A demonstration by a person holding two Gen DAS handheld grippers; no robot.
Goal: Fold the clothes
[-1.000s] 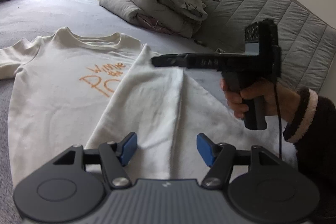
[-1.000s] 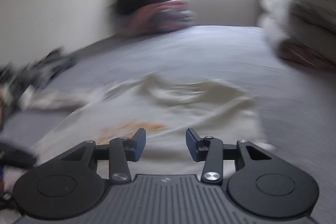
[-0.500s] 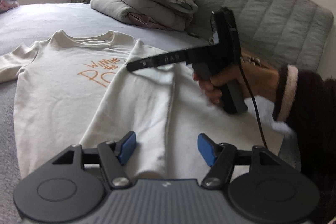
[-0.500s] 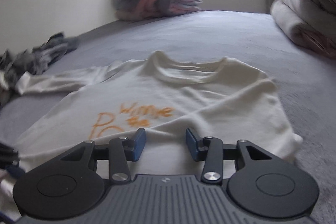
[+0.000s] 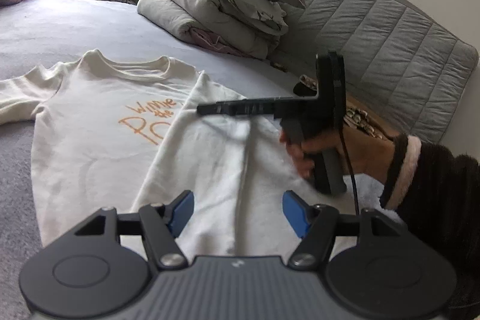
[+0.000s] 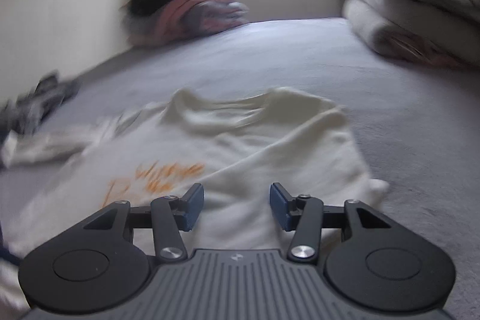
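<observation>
The left tongs (image 5: 238, 212) are standing well apart with nothing gripped, hovering low over the near part of the cream sweatshirt (image 5: 90, 134). The right tongs (image 6: 237, 207) are also gaping with nothing between the pads – their jaws have just been opening – and are poised above the folded-over cloth, likely because the fold has been laid and let go. Seen from the left wrist, the person's right hand (image 5: 318, 152) is holding its tool level over the garment.

The sweatshirt is lying face up on the grey bed (image 5: 75, 20), collar toward the window, its right side and sleeve folded inward across the chest so the flap is covering part of the orange lettering (image 5: 150, 122). The other sleeve (image 5: 15, 107) is stretching out flat, probably awaiting its own fold.

The hem is hiding below the left tool's body, the far sleeve's cuff is running out of frame, and the right wrist view is smeared – the pile of clothes (image 6: 186, 11) by the wall is only a blur there.
</observation>
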